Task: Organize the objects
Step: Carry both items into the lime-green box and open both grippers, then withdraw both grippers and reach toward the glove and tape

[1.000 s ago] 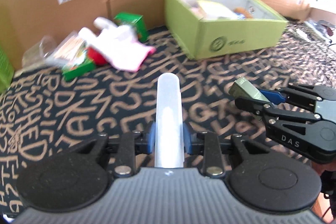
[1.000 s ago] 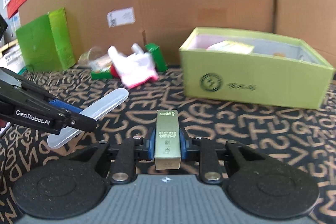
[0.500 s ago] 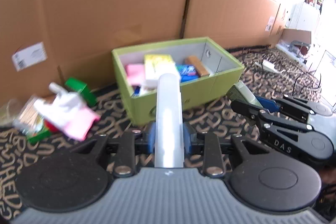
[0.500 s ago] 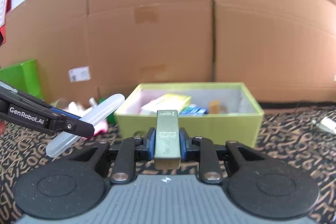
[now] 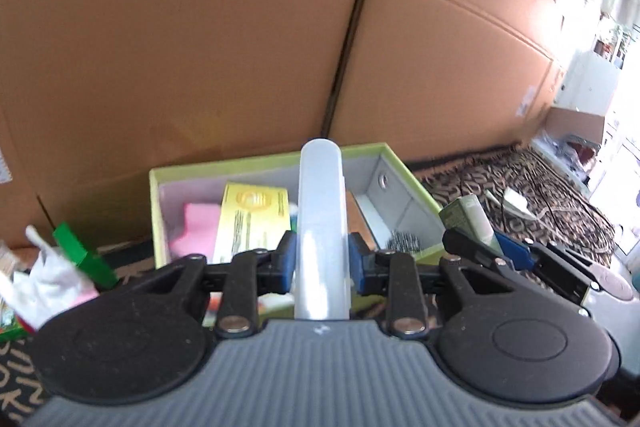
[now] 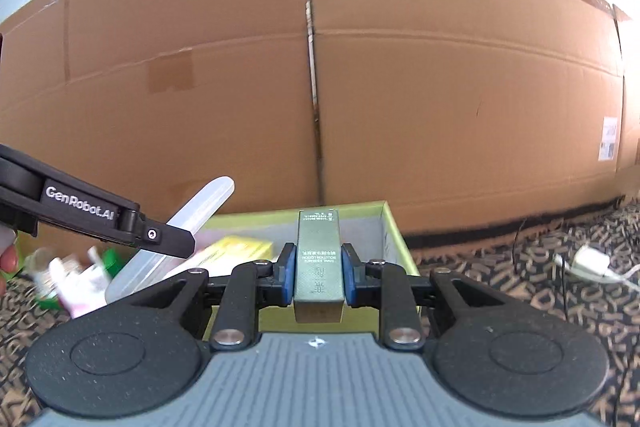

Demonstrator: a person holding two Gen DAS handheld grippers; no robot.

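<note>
A cardboard wall (image 6: 360,87) stood at 12 o'clock. The green box (image 5: 416,187) sat below it on the patterned surface (image 6: 560,291). The left tongs (image 5: 322,263) clamped a translucent tube (image 5: 320,211); the right tongs (image 6: 319,273) clamped a small olive carton (image 6: 319,259), both before the box.

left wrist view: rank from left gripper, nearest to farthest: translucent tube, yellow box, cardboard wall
1. translucent tube: clamped in the left gripper, centre, sticking forward.
2. yellow box: inside the green bin, just left of the tube.
3. cardboard wall: behind the bin, filling the background.
</note>
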